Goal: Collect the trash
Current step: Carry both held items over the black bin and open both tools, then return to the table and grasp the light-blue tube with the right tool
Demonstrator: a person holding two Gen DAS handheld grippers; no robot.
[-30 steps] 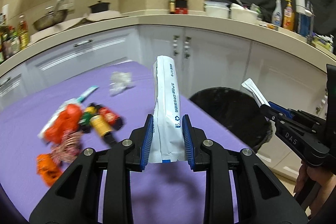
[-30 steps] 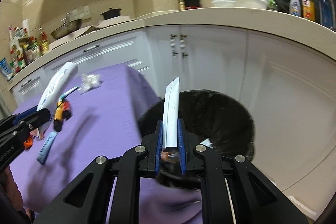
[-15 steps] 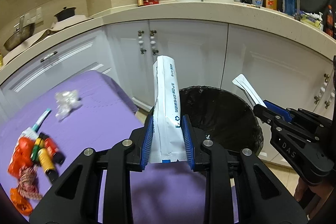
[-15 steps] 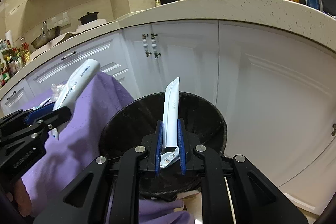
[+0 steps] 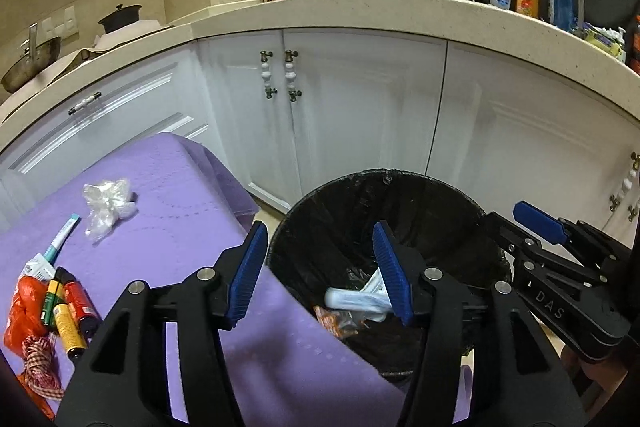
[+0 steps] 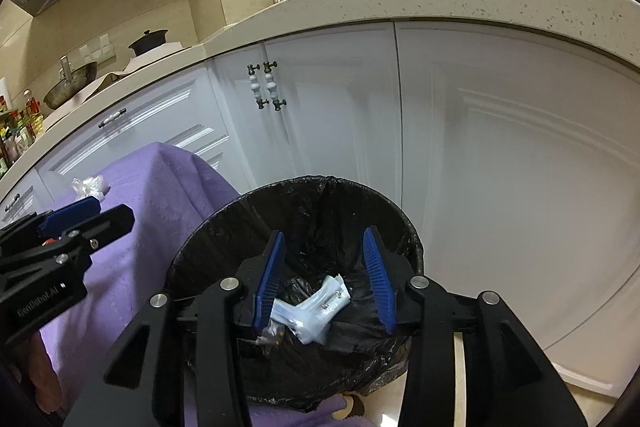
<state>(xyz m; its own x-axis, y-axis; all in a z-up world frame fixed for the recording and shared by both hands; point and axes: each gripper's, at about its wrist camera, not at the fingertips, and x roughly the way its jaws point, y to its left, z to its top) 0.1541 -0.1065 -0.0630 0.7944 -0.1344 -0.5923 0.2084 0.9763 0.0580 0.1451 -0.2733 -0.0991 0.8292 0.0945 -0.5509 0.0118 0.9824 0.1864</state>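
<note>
A bin with a black liner [image 5: 400, 187] stands on the floor beside the purple-covered table [image 5: 160, 227]. My left gripper [image 5: 319, 231] hangs over the bin's near left rim. Its jaws are opening and nothing is between them. My right gripper [image 6: 324, 233] is above the bin [image 6: 248, 199], jaws also opening and empty. White packets [image 5: 352, 297] lie loose at the bottom of the bin, shown in the right wrist view as white packets [image 6: 316, 311]. Crumpled clear plastic [image 5: 106, 197], a thin tube [image 5: 62, 239], small bottles [image 5: 68, 303] and an orange wrapper [image 5: 24, 311] lie on the table.
White cabinet doors [image 5: 360, 115] curve close behind the bin under a speckled countertop [image 5: 400, 11] that carries bottles and bowls. The table's corner [image 6: 172, 163] reaches the bin's left side. Each gripper shows at the edge of the other's view.
Both grippers have opened and let go of their white packets, which now lie in the bin. The left gripper has swung right, from over the table to the bin.
</note>
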